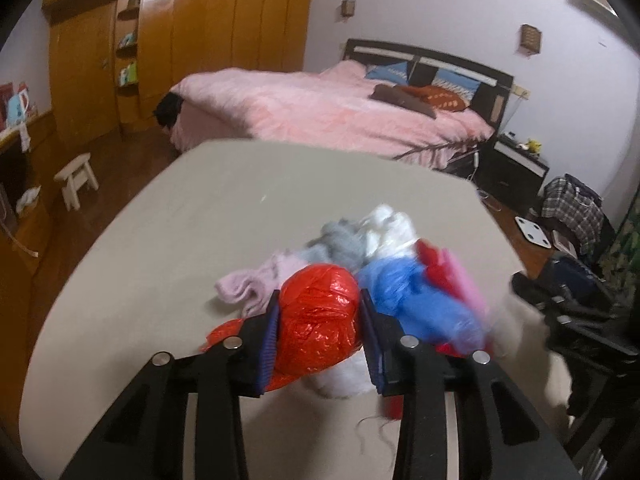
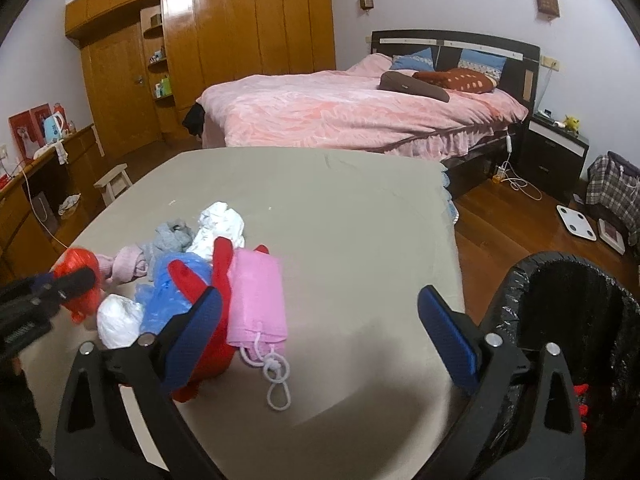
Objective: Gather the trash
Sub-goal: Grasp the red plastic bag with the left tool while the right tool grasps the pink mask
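My left gripper [image 1: 320, 316] is shut on a crumpled red plastic bag [image 1: 320, 320], held just above the beige table [image 1: 160, 240]. It also shows at the left of the right wrist view [image 2: 80, 280]. Beside it lies a pile: a blue plastic bag [image 2: 172, 296], a white wad [image 2: 118, 320], a pink pouch with a cord [image 2: 256, 300], red cloth [image 2: 222, 264], grey and pale pink socks [image 2: 172, 236] and white crumpled plastic [image 2: 222, 224]. My right gripper [image 2: 320, 312] is open and empty over the table, right of the pile.
A bin lined with a black bag [image 2: 560, 320] stands at the table's right edge, with something red inside. Beyond the table are a pink bed [image 2: 360, 112], a wooden wardrobe [image 2: 220, 40], a small stool [image 2: 116, 180] and a nightstand [image 2: 556, 152].
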`<action>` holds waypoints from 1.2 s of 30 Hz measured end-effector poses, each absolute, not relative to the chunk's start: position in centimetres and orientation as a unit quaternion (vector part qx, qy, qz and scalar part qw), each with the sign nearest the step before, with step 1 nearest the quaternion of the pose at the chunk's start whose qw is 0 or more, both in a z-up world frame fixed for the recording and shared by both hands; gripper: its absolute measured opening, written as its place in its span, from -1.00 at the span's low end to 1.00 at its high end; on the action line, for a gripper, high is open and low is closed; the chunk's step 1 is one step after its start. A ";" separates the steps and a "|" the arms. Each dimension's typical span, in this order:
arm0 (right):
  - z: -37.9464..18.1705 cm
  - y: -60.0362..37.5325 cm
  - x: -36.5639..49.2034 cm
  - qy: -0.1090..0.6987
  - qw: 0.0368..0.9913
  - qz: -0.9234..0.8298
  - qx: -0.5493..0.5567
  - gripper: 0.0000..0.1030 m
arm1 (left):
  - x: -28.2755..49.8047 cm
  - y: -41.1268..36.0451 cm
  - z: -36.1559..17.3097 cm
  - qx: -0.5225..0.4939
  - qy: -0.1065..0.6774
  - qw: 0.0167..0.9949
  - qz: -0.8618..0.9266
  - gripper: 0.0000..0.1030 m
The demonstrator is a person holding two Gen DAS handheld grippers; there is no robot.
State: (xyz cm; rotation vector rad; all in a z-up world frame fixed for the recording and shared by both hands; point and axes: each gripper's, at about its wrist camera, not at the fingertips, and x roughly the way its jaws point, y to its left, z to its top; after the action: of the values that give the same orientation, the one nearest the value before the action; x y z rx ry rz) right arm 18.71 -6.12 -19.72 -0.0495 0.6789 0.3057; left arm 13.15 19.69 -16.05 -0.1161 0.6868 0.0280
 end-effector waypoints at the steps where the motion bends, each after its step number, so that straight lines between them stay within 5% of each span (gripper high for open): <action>1: -19.9 -6.1 18.9 0.336 0.929 0.152 -0.023 0.69 | 13.3 19.5 -15.9 -0.055 0.333 0.941 0.012 -0.28; 24: -22.6 -2.0 22.2 0.411 0.887 0.206 -0.023 -0.03 | 15.1 19.2 -16.2 -0.053 0.328 0.943 0.019 -0.28; 32: -23.2 -1.6 22.0 0.430 0.875 0.222 -0.025 -0.63 | 15.1 19.1 -16.3 -0.053 0.328 0.943 0.019 -0.28; 36: -22.0 -2.4 21.4 0.408 0.884 0.227 -0.012 -0.69 | 15.1 19.0 -16.4 -0.052 0.327 0.943 0.019 -0.28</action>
State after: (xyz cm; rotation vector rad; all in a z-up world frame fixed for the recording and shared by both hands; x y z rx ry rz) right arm 21.36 -2.42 -22.02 -0.0259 0.8496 0.4730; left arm 15.15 19.01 -16.37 -0.1069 0.6670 0.0383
